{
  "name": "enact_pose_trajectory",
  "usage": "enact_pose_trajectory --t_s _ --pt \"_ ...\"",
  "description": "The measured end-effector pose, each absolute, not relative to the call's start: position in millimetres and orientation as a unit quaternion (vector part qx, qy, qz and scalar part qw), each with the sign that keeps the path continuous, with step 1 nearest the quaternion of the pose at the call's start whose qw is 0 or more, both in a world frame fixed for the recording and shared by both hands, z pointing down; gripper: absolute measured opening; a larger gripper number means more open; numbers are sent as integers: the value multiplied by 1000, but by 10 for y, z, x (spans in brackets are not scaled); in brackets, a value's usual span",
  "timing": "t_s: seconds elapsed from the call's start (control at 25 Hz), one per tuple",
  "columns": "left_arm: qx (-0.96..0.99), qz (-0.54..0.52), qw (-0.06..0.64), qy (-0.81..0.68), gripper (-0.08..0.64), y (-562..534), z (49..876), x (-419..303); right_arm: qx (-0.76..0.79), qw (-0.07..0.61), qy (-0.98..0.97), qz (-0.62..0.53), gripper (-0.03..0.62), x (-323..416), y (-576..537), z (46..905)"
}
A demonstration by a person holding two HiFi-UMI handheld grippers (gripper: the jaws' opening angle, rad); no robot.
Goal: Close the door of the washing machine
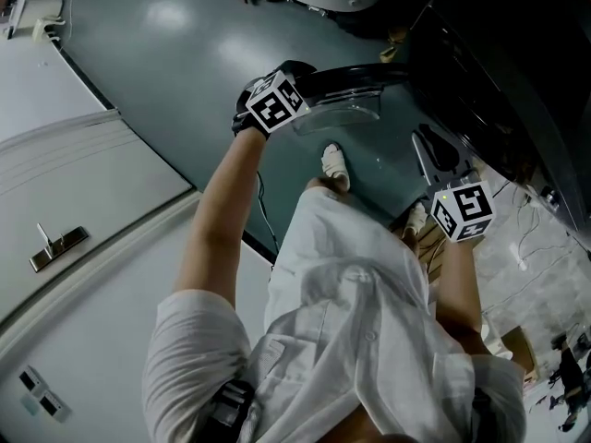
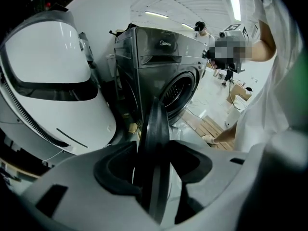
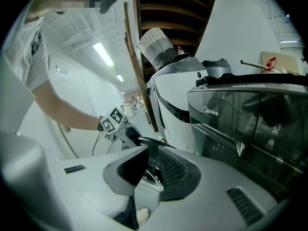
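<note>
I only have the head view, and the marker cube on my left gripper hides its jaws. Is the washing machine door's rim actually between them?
Observer: Yes. In the left gripper view the rim of the door runs edge-on between the jaws of the left gripper, with the pads against it.
Operator: Is the machine's mouth clear?
Observer: The drum opening of the washing machine gapes beyond the door; nothing hangs out.
Operator: And my right gripper?
Observer: The right gripper view shows the right gripper with jaws apart, clamping nothing.
</note>
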State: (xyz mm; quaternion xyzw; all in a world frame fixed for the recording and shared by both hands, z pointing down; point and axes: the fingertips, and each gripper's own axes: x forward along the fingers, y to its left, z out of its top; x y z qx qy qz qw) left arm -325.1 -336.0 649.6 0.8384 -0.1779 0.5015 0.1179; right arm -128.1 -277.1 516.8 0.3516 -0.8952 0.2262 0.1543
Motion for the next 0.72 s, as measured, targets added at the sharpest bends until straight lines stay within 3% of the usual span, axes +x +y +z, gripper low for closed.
enact_pose_trajectory --t_s 0.72 --pt "830 442 190 -282 216 -2430 6432 -2684 329 135 -911 208 78 -507 -2034 5052"
